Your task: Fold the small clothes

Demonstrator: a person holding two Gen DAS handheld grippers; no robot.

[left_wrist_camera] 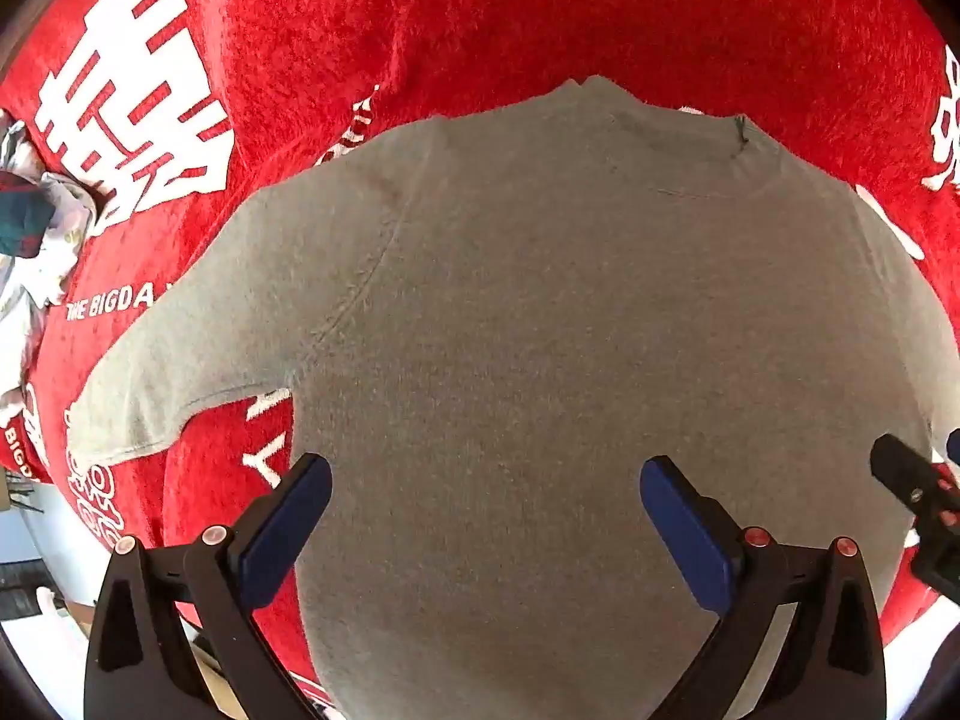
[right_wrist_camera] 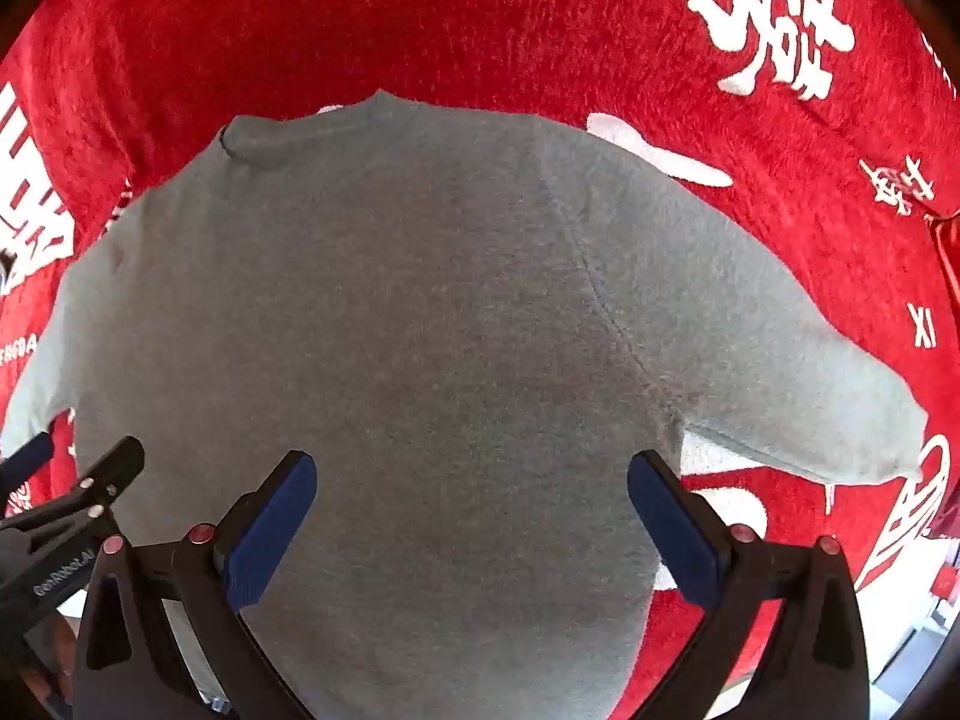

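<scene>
A red fleecy cloth (left_wrist_camera: 540, 12) printed with large white characters and some white lettering was seen to cover the worktop from edge to edge in both wrist views. On it a grey short-sleeved shirt (left_wrist_camera: 540, 330) was laid out flat, its neckline (left_wrist_camera: 678, 150) turned away from the cameras and its body running down toward them. One sleeve (left_wrist_camera: 180, 360) was spread out to the left in the left wrist view, and the other sleeve (right_wrist_camera: 810, 372) was spread out to the right in the right wrist view; both sleeves lay flat on the red cloth.

The left claw (left_wrist_camera: 486, 531) was held above the lower part of the shirt, pointing down at it, with its blue-padded fingers (left_wrist_camera: 282, 534) spread as wide as they were seen to go. Nothing was gripped between them. The right claw (right_wrist_camera: 471, 525) was held likewise above the lower part of the shirt, near the sleeve seam, with its jaws wide apart and nothing held. Each claw was caught at the edge of the other's view, so the two were seen to be side by side.

At the far left edge of the left wrist view a crumpled heap of white and dark green fabric (left_wrist_camera: 36, 222) was seen beside the red cloth.
</scene>
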